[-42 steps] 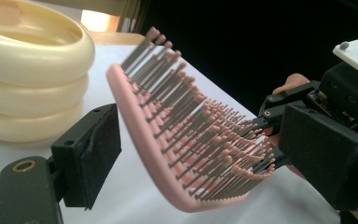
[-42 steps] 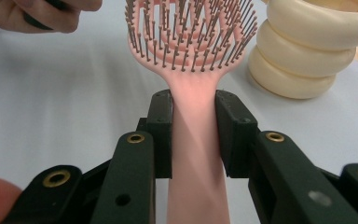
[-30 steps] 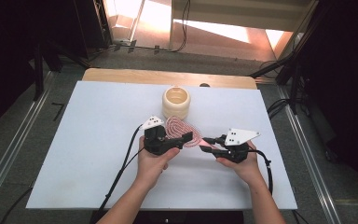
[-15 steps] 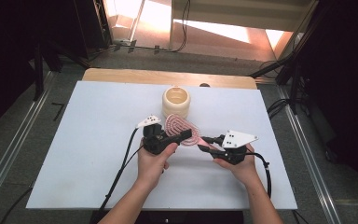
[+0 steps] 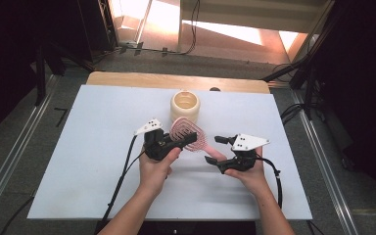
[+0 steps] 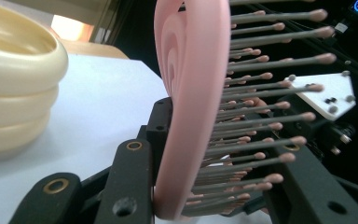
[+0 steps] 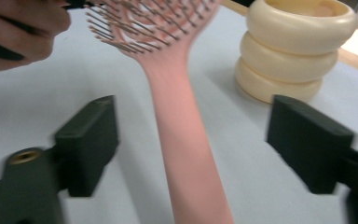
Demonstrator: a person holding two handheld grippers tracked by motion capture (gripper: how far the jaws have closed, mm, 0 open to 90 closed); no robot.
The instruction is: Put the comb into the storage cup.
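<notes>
A pink hairbrush is held just above the white table in front of a cream ribbed cup. My left gripper is shut on the brush's head, bristles pointing across its jaws, pink rim pinched low between them. The brush handle runs toward my right gripper, which is open, its two pads standing wide on either side of the handle without touching it. The cup stands just beyond the brush head.
The white table top spreads wide to the left and front. A wooden strip edges its far side. Cables trail from both grippers toward the near edge. Metal rails flank the table on the floor.
Both hands and the brush have drifted slightly left and farther from the near edge. The left gripper has kept its hold on the brush head.
</notes>
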